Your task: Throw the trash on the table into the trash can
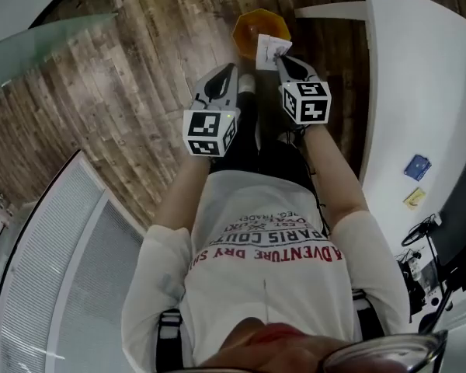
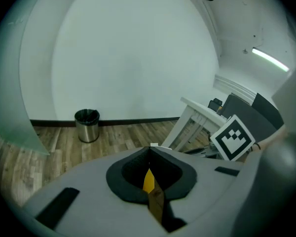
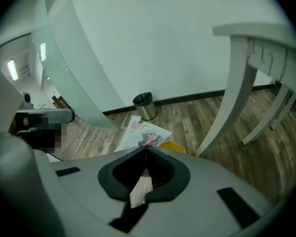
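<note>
Above orange round plastic trash can (image 1: pixel 248 26), white printed paper sheet (image 1: pixel 270 50) pinched in right gripper (image 1: pixel 283 61), sticking out past its tips; left gripper (image 1: pixel 230 72) just beside, jaws together, empty.

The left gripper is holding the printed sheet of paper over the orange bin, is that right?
Not quite. It is the right gripper that is shut on the sheet of paper over the orange bin. The left gripper is shut with nothing in it. The head view shows this, and the right gripper view shows the paper pinched at its tips.
</note>
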### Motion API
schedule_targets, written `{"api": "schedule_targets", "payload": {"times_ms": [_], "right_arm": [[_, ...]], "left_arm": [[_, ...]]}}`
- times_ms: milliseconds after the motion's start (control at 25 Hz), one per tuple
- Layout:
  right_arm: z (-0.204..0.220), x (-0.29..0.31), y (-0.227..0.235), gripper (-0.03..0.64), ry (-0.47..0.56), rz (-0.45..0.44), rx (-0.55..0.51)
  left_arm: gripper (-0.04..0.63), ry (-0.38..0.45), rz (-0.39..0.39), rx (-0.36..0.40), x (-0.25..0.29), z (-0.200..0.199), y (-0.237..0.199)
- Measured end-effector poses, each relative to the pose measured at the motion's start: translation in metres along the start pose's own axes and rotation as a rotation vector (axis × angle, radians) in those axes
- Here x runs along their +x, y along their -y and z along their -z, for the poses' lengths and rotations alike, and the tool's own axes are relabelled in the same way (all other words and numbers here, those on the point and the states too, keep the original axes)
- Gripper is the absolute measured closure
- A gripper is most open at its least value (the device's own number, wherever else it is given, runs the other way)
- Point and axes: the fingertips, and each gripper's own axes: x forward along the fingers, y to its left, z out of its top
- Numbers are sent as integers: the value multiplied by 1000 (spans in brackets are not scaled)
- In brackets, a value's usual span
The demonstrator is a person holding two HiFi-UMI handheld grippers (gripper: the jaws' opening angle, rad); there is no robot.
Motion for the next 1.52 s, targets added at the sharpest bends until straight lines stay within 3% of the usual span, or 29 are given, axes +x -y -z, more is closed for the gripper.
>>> {"api": "schedule_targets", "payload": {"times_ms": [200, 320, 600, 800, 1000, 1240, 1360, 1520], "right_arm": [[52, 104, 31, 588, -109, 15, 8], [82, 156, 48, 588, -134, 39, 37], [139, 214, 84, 586, -199, 122, -20], [125, 202, 87, 551, -138, 157, -40], [87, 156, 77, 551, -55, 147, -1], [3, 49, 41, 580, 78, 125, -15], [-44, -24, 22, 583, 165, 113, -20], [-104, -127, 26, 586, 350, 171, 19]], "left_arm": [[572, -24, -72, -86, 51, 53, -69], [572, -45, -93, -100, 74, 86, -96], [572, -125, -76, -110, 99, 160, -97], [572, -137, -80, -110, 92, 171, -88], [572, -111, -69, -95, 80, 139, -69], [572, -30, 4, -36, 48, 44, -20], [572, -2, 65, 9, 25, -14, 24], [572, 43, 211, 133, 6, -89, 98]]}}
